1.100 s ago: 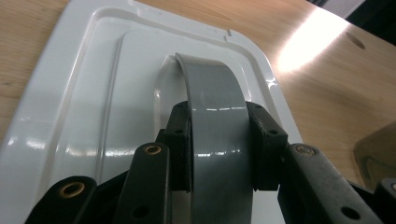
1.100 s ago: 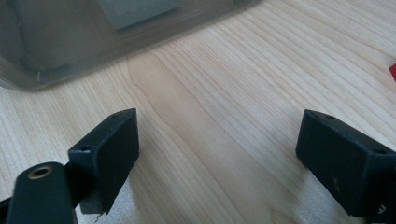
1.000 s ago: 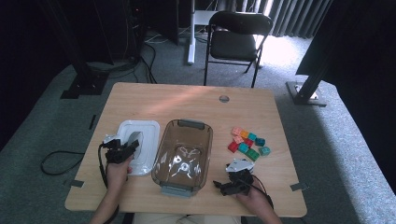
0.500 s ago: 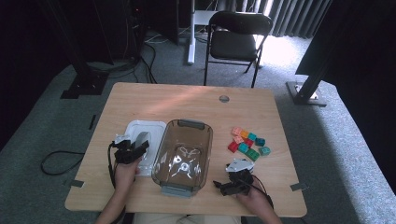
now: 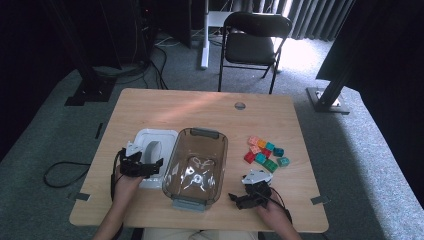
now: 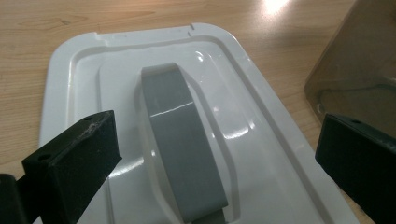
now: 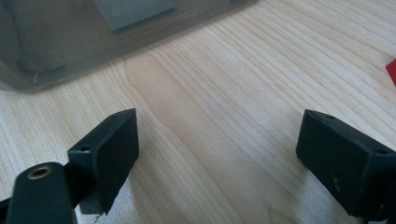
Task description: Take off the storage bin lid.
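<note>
A white lid (image 5: pixel 152 142) with a grey handle (image 6: pixel 180 135) lies flat on the table, left of the clear plastic bin (image 5: pixel 220 160). My left gripper (image 5: pixel 150 165) hovers low over the lid's near end. Its jaws have just been opening and now stand wide apart, with the handle below the gap and untouched. In its own view the left gripper (image 6: pixel 219 140) looks along the lid (image 6: pixel 243 116), and the bin's wall (image 6: pixel 355 60) rises at the right. My right gripper (image 5: pixel 240 197) rests open near the front edge, right of the bin. Bare wood lies between the right gripper's (image 7: pixel 219 144) jaws.
Several coloured blocks (image 5: pixel 265 152) sit in a cluster right of the bin; a red corner (image 7: pixel 391 70) shows in the right gripper view. The bin's near end (image 7: pixel 70 42) stands just ahead of the right gripper. A black chair (image 5: pixel 252 40) stands beyond the wooden table (image 5: pixel 200 107).
The left gripper and the lid have shifted slightly right toward the bin, and the left jaws have opened off the lid. The right gripper has kept still.
</note>
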Motion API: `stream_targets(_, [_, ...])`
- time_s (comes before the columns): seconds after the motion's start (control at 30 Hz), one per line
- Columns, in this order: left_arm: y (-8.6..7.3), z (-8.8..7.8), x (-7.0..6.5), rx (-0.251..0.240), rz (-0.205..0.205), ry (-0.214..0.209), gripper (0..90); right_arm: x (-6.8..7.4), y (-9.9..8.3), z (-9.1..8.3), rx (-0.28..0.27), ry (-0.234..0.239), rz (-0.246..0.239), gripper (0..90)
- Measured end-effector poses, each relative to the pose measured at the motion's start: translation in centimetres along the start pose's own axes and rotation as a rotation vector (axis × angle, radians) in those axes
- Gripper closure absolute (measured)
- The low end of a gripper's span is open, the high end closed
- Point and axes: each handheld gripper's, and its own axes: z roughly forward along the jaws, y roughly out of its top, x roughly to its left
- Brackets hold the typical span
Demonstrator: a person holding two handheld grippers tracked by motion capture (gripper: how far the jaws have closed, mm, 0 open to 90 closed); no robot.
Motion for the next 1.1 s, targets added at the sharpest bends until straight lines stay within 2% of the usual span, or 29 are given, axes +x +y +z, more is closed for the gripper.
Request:
stream_targets(0.07, [0.0,0.3,-0.3,0.021,0.032,-0.001,0.4,0.0,0.0,0.0,0.000,0.000,0.000,12.7])
stream_targets(0.27, [-0.1,0.5,-1.3,0.028,0.080,-0.020,0.4,0.0,0.0,0.0,0.000,0.001,0.000,12.6])
stream_targets(0.43, [0.0,0.4,-1.8,0.022,0.096,-0.023,0.4,-0.1,0.0,0.0,-0.003,0.005,0.002,12.6])
stream_targets(0.5, [0.3,0.2,-2.1,0.009,0.095,-0.036,0.4,-0.1,0.0,0.0,-0.005,0.012,0.008,12.6])
stream_targets(0.63, [0.9,0.0,-3.4,0.012,0.140,-0.046,0.4,-0.2,0.0,0.0,-0.007,0.016,0.011,12.6])
stream_targets(0.7, [1.0,0.0,-3.7,0.014,0.144,-0.057,0.4,-0.2,0.0,0.0,-0.007,0.016,0.011,12.6])
stream_targets(0.83, [1.0,0.0,-4.4,0.018,0.165,-0.058,0.4,0.0,0.0,-0.1,0.002,0.016,-0.017,13.0])
stream_targets(0.93, [1.0,0.0,-4.6,0.019,0.172,-0.058,0.4,0.0,0.3,-0.7,0.000,0.064,-0.005,13.5])
stream_targets(1.1, [1.2,0.2,-5.2,0.033,0.190,-0.062,0.4,-0.1,1.0,-3.5,-0.053,0.023,-0.028,13.4])
